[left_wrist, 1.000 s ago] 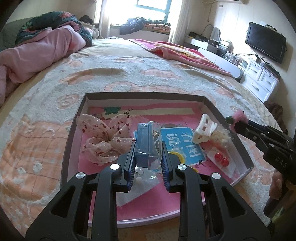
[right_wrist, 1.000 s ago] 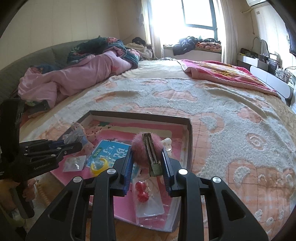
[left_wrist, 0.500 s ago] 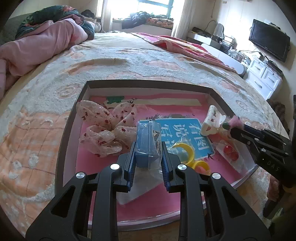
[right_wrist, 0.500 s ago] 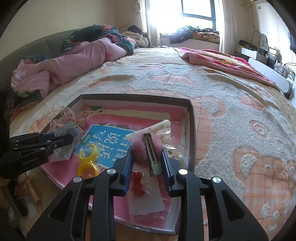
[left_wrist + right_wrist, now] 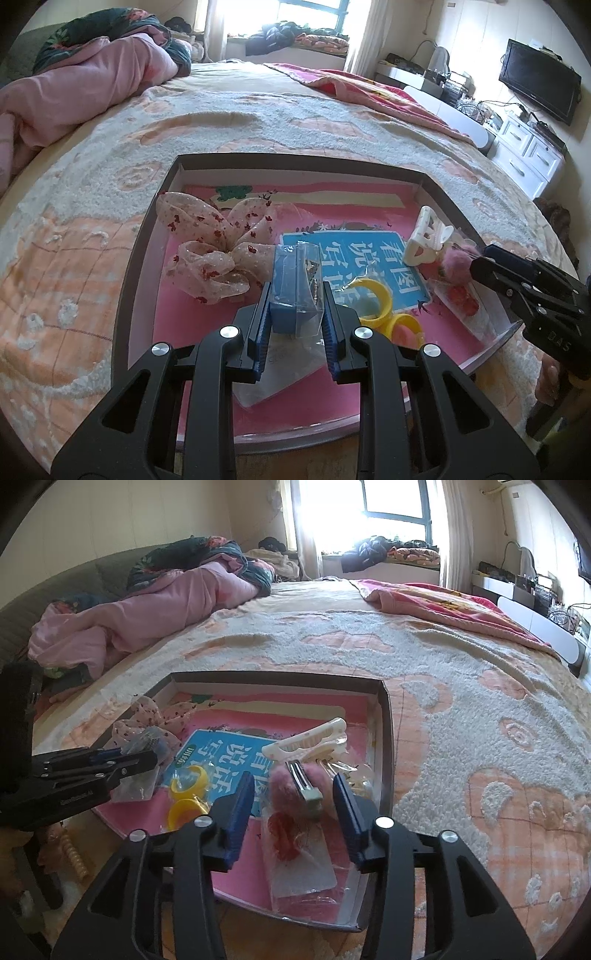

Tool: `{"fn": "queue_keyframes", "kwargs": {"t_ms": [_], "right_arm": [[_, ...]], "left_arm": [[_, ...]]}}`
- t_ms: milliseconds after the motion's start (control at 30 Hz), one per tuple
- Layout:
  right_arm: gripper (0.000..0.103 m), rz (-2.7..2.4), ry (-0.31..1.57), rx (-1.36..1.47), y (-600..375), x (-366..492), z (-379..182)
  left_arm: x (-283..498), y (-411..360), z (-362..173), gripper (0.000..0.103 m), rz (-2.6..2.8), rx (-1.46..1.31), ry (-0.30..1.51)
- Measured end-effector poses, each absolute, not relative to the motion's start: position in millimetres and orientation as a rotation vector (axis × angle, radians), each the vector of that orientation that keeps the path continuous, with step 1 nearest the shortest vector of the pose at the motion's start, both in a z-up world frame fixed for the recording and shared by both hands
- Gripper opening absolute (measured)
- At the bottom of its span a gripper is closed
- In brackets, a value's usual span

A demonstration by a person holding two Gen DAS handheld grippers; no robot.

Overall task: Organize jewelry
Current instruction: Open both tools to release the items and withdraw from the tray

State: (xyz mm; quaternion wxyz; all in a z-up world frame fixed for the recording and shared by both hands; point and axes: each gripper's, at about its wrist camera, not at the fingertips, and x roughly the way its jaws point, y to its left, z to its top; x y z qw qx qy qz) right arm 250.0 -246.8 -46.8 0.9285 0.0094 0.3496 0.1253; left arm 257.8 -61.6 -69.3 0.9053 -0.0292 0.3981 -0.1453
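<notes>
A shallow dark-rimmed box (image 5: 147, 236) with a pink floor lay on the bed (image 5: 258, 118) and held the jewelry. The left gripper (image 5: 295, 295) had its jaws clenched on a small blue packet in clear wrap (image 5: 291, 280), held above the box floor. Beside the packet lay a sheer spotted bow scrunchie (image 5: 214, 251), a blue printed card (image 5: 369, 258) and two yellow rings (image 5: 388, 310). The right gripper (image 5: 295, 794) had just been opening; its jaws stood released, apart from the pink fluffy hair clip (image 5: 299, 786) that lay between them, near the box's right wall. The clip rested partly on a clear bag holding red beads (image 5: 291, 842). Just beyond it lay a white claw clip (image 5: 314, 738). A pink quilt (image 5: 147, 605) was heaped at the far left of the bed.
</notes>
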Motion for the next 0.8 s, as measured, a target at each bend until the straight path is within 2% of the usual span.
{"fn": "queue_keyframes", "kwargs": {"t_ms": [333,400,467,633,800], "right_arm": [[0.066,0.252,0.693,0.02,-246,240,-42],[0.071,0.248,0.688,0.027,-248,239,-41],[0.076,0.242,0.683,0.038,-251,237,-39],[0.082,0.228,0.673,0.06,-257,233,-34],[0.088,0.215,0.666,0.076,-263,227,-31]], "left_arm": [[250,-58,-68,0.018,-0.292,-0.078,0.819],[247,-58,-65,0.026,-0.288,-0.078,0.81],[246,-58,-62,0.03,-0.287,-0.078,0.803],[241,-55,-56,0.042,-0.275,-0.085,0.791],[233,-49,-45,0.061,-0.267,-0.104,0.765]]}}
